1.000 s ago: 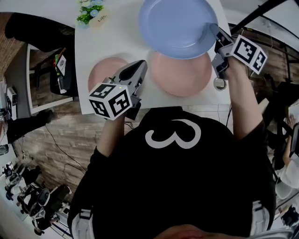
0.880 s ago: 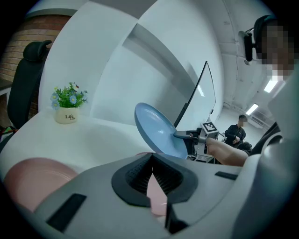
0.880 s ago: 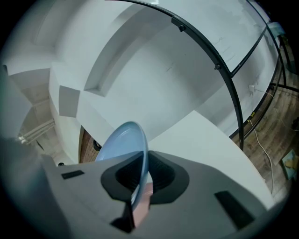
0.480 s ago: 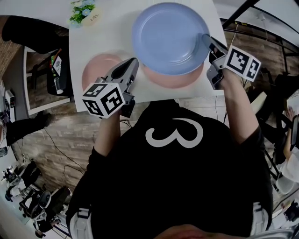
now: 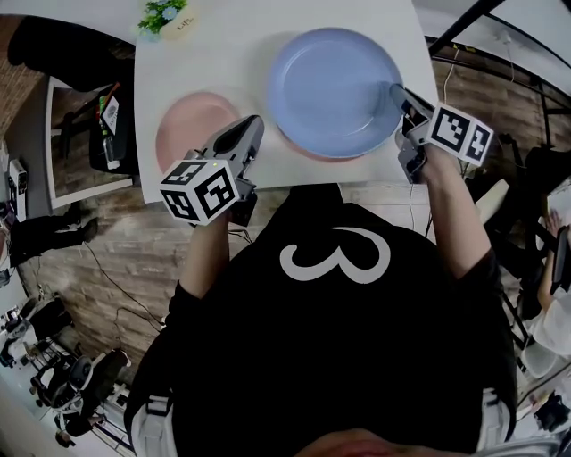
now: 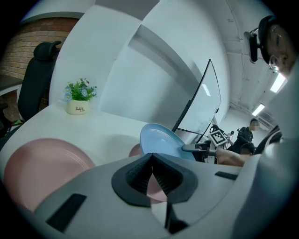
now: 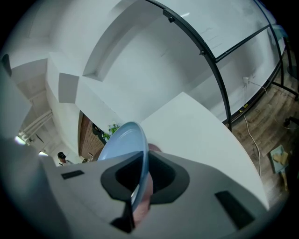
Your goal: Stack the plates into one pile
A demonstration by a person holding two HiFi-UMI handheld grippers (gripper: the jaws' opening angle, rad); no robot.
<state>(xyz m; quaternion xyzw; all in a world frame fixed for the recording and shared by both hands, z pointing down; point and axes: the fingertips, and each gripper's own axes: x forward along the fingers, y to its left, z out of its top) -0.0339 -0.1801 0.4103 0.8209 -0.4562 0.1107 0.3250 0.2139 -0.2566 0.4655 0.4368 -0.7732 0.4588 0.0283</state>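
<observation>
A blue plate [image 5: 335,89] hangs tilted just over a pink plate [image 5: 299,152] on the white table [image 5: 223,54], hiding all but the pink plate's near rim. My right gripper [image 5: 395,92] is shut on the blue plate's right rim. In the right gripper view the blue plate [image 7: 122,145] runs edge-on between the jaws of that gripper [image 7: 140,172]. A second pink plate [image 5: 190,129] lies at the left. My left gripper [image 5: 252,127] hovers between the two pink plates, shut and empty. The left gripper view shows that gripper [image 6: 152,161], the left pink plate [image 6: 42,168] and the blue plate [image 6: 161,140].
A small white pot of flowers [image 5: 165,16] stands at the table's far left corner. A black chair [image 5: 53,54] sits left of the table, and a black metal frame [image 5: 473,22] rises at the right. The table's near edge [image 5: 268,183] lies just under both grippers.
My right gripper has carried the blue plate nearer and lower, so it now covers almost all of the right pink plate. The left gripper has shifted only a little.
</observation>
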